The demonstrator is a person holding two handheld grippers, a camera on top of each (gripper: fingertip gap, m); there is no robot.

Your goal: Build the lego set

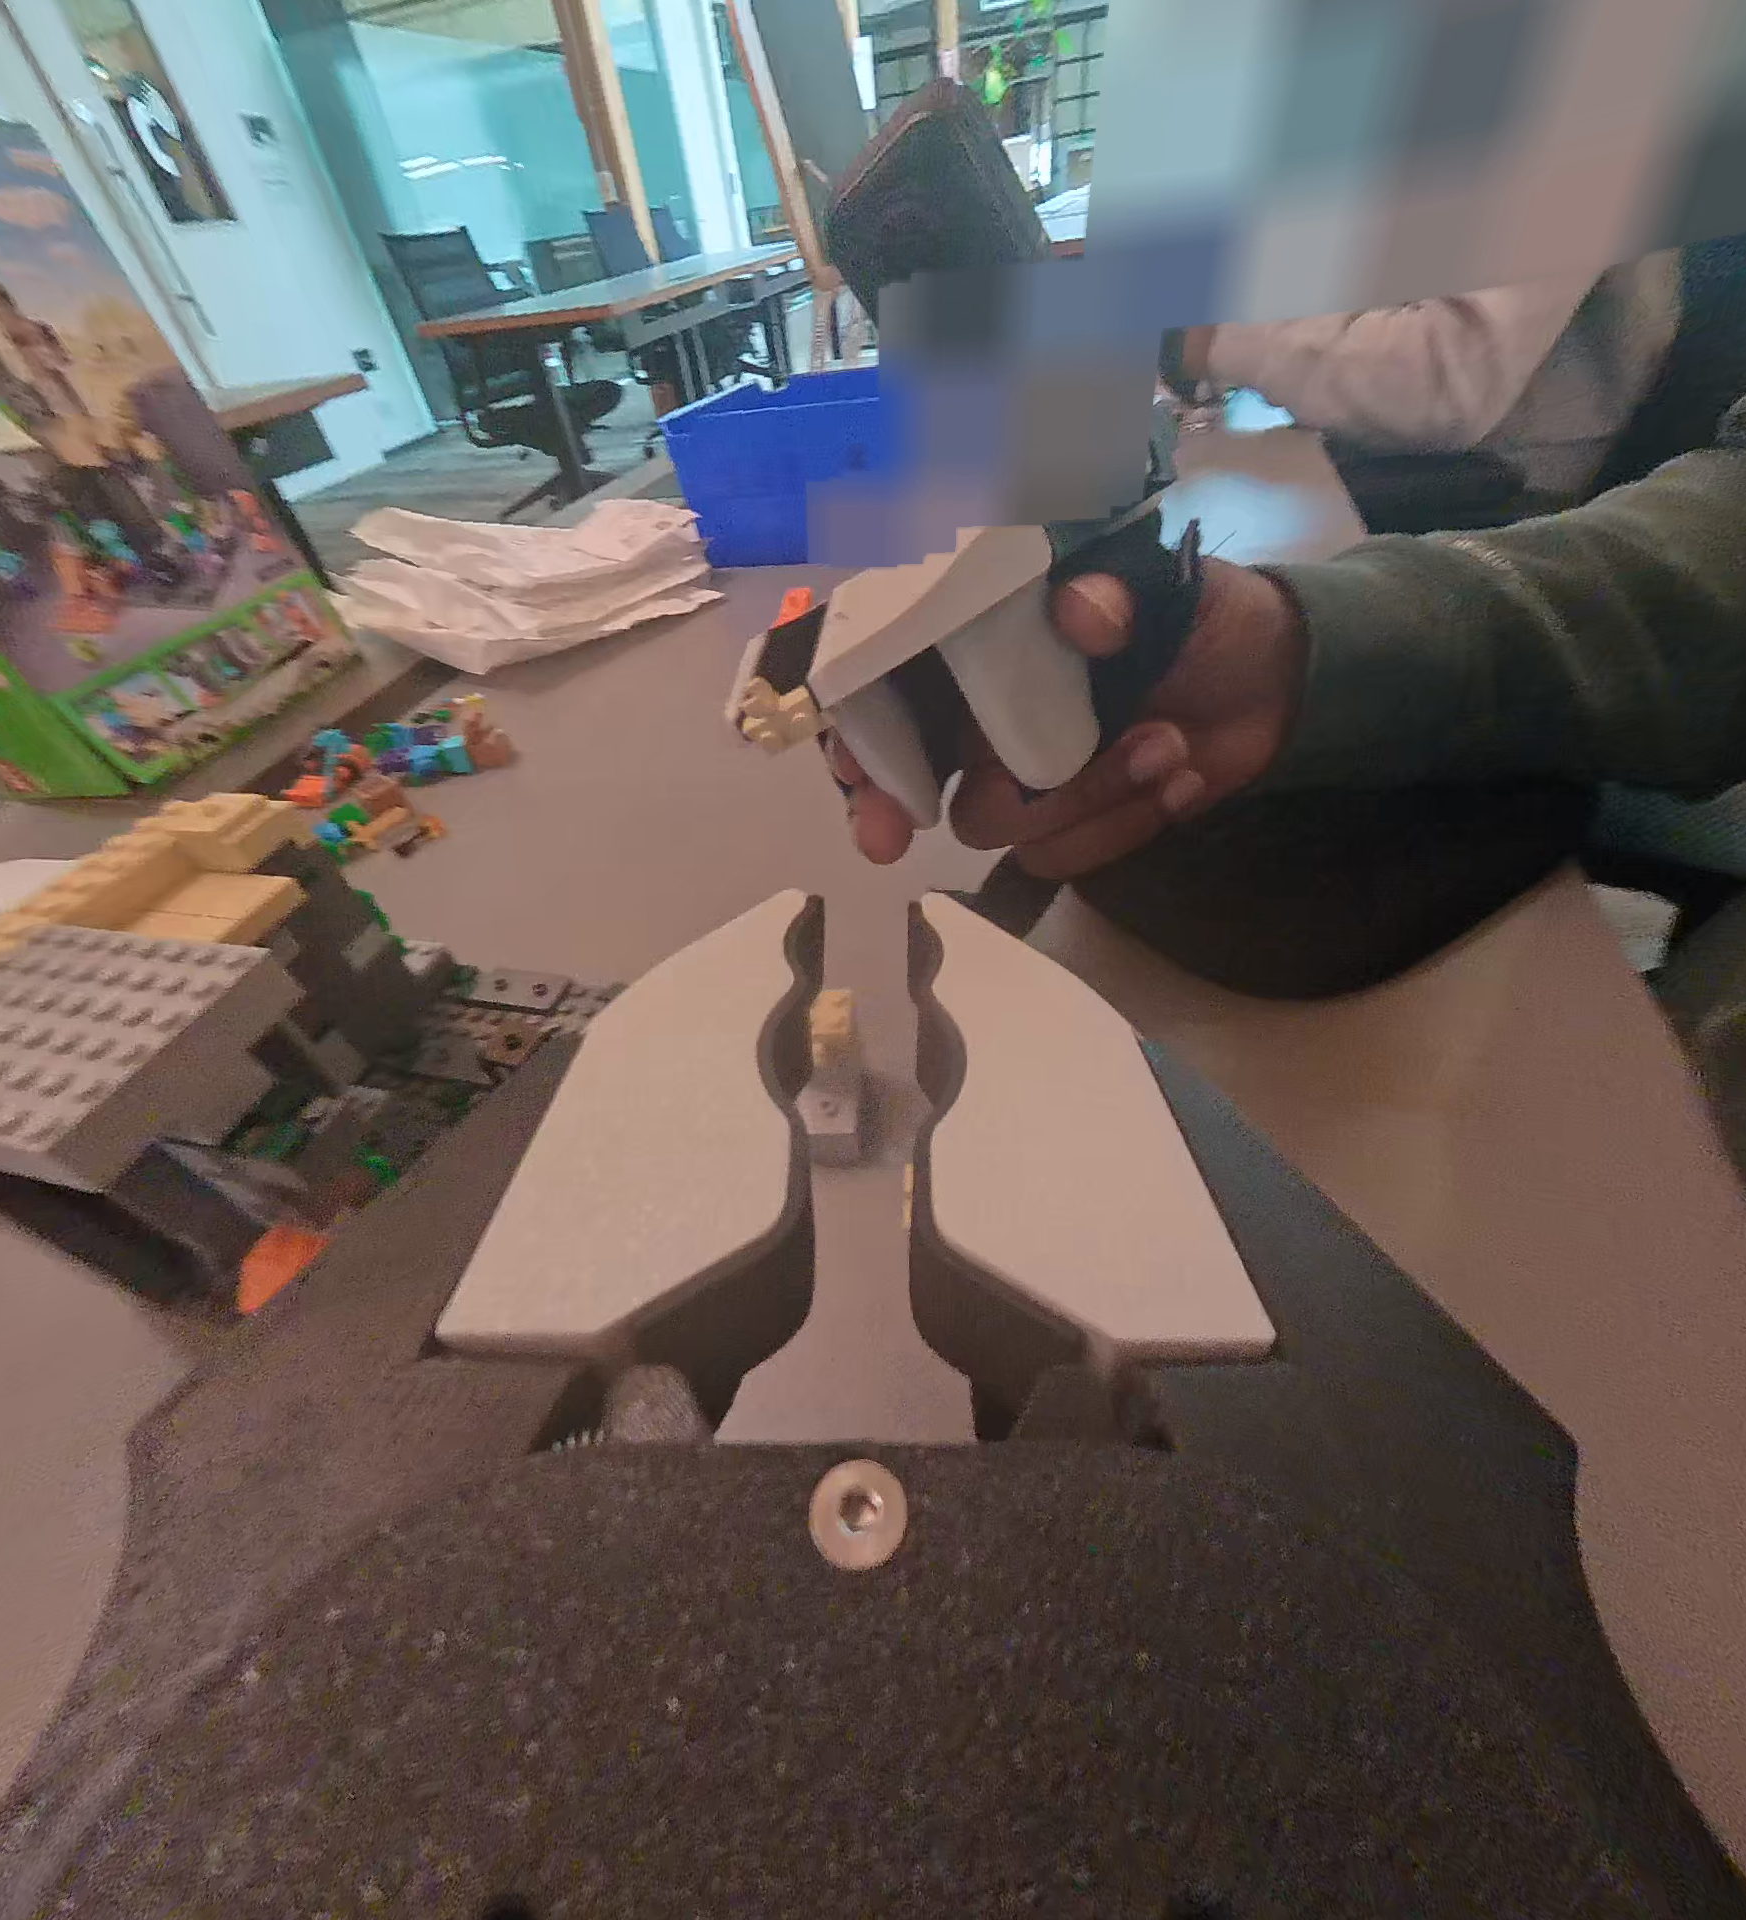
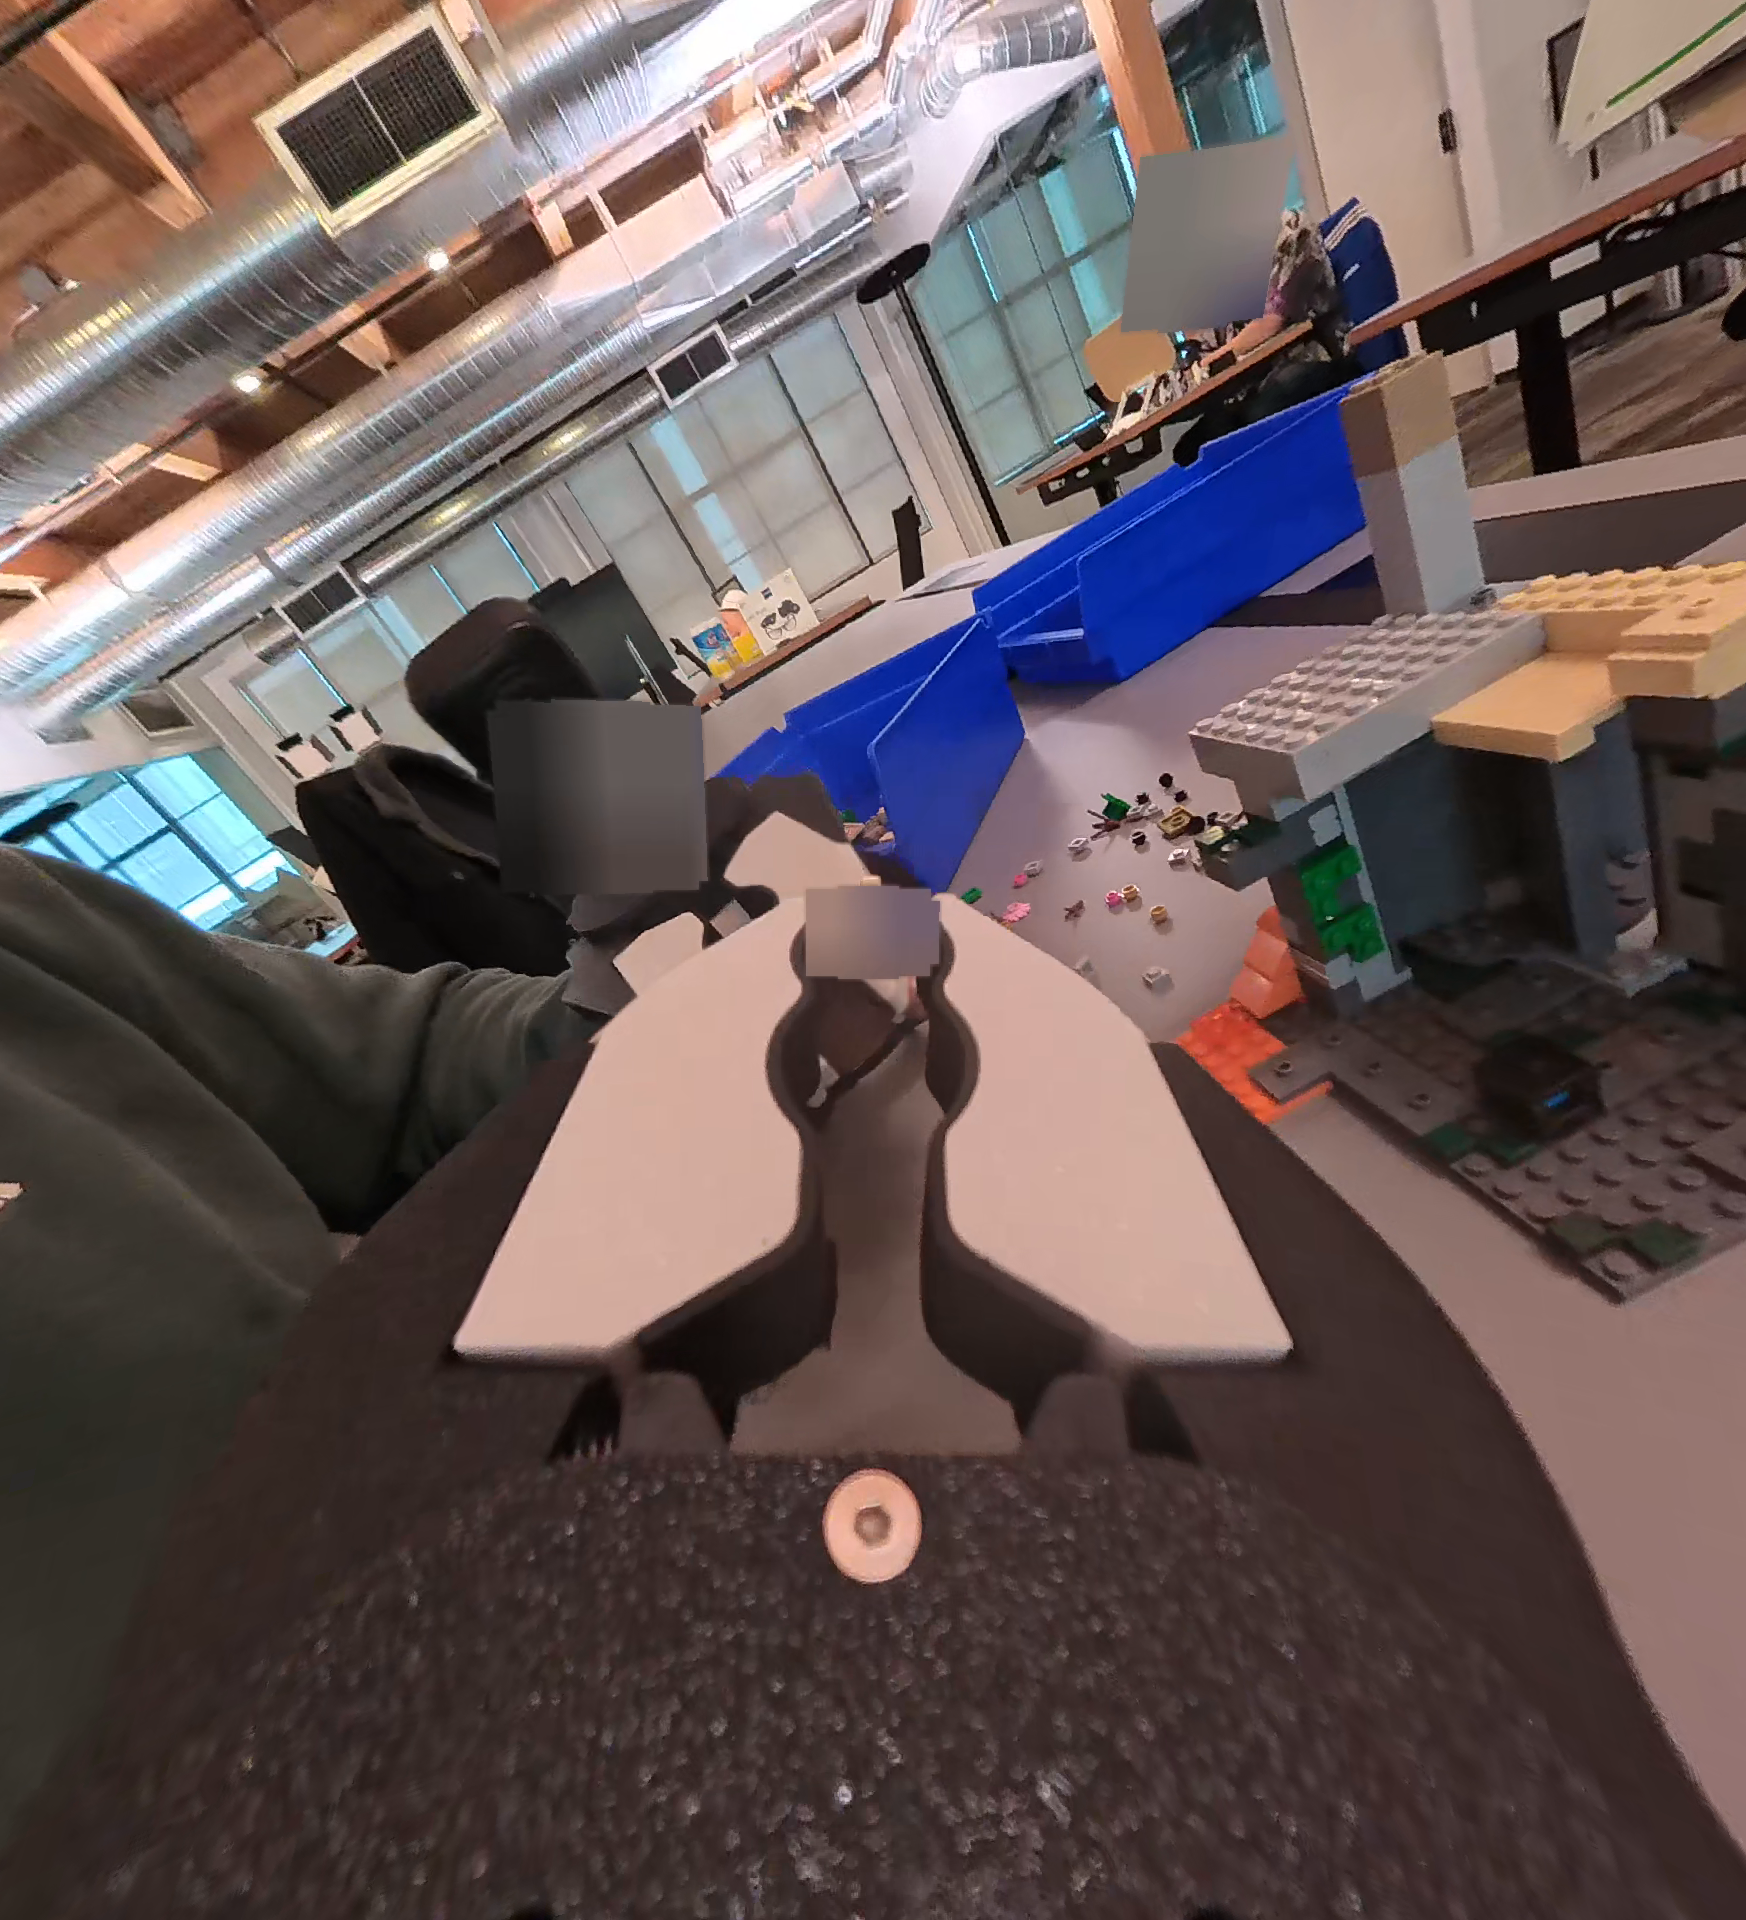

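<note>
Grey tabletop in an open office is carrying everything. Nearest, in the left wrist view, the left gripper is hovering low over the table w/ jaws standing narrowly apart; a small tan-and-grey brick stack is sitting on the table in the gap further back, beside the left finger, but can't tell if either pad is pressing it. Just left of it, a grey and tan brick build is standing on its base plate, w/ an orange piece at its near corner.

Beyond the tips, the right gripper is hanging in the air in a hand, its jaws closed on a tan brick. In the right wrist view its own tips are masked by a blur patch.

Farther off, loose coloured pieces are lying scattered, a set box is standing at far left, w/ white paper bags & a blue bin behind. Desks and chairs are filling the bkgd.
</note>
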